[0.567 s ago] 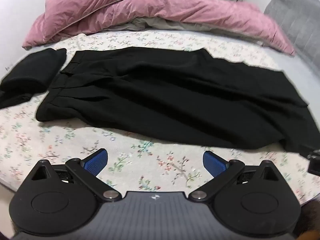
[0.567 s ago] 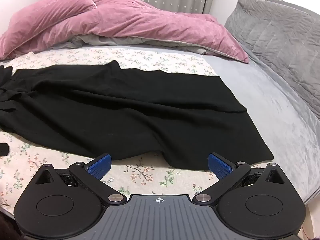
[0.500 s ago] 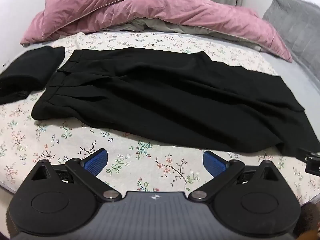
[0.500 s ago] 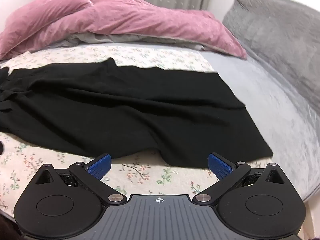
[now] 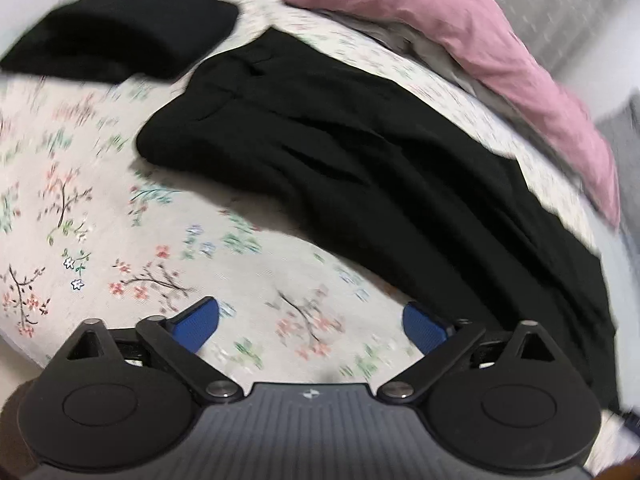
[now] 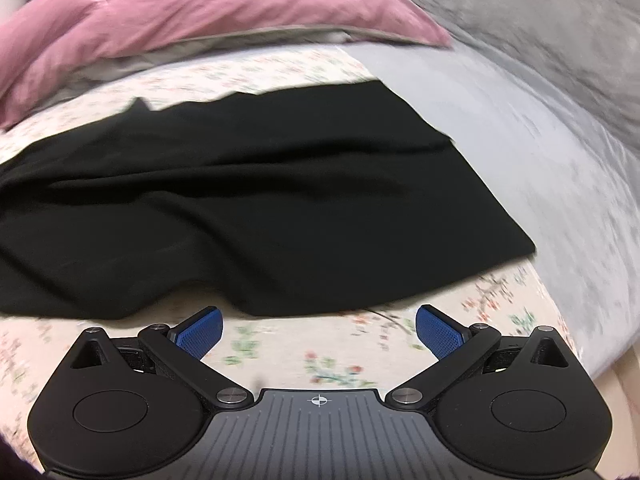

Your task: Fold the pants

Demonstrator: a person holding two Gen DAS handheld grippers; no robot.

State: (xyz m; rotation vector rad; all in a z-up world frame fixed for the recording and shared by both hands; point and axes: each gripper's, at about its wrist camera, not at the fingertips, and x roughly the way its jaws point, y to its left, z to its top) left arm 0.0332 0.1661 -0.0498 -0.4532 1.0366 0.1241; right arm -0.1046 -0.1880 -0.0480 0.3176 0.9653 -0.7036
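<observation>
Black pants (image 5: 360, 168) lie spread flat on a floral bedsheet (image 5: 100, 220). The waistband end is at the upper left in the left wrist view. The leg hems (image 6: 460, 216) are at the right in the right wrist view. My left gripper (image 5: 310, 322) is open and empty, just above the sheet near the pants' front edge. My right gripper (image 6: 318, 328) is open and empty, in front of the leg ends. Both views are motion blurred.
A folded black garment (image 5: 120, 28) lies left of the waistband. A pink duvet (image 6: 180, 12) is bunched along the far side. A grey blanket (image 6: 540, 140) and a grey cushion (image 6: 540, 12) are to the right. The bed's front edge is close.
Both grippers have moved closer to the pants and lower. The left view has swung toward the waistband end, the right view toward the leg hems. Both jaws stay open.
</observation>
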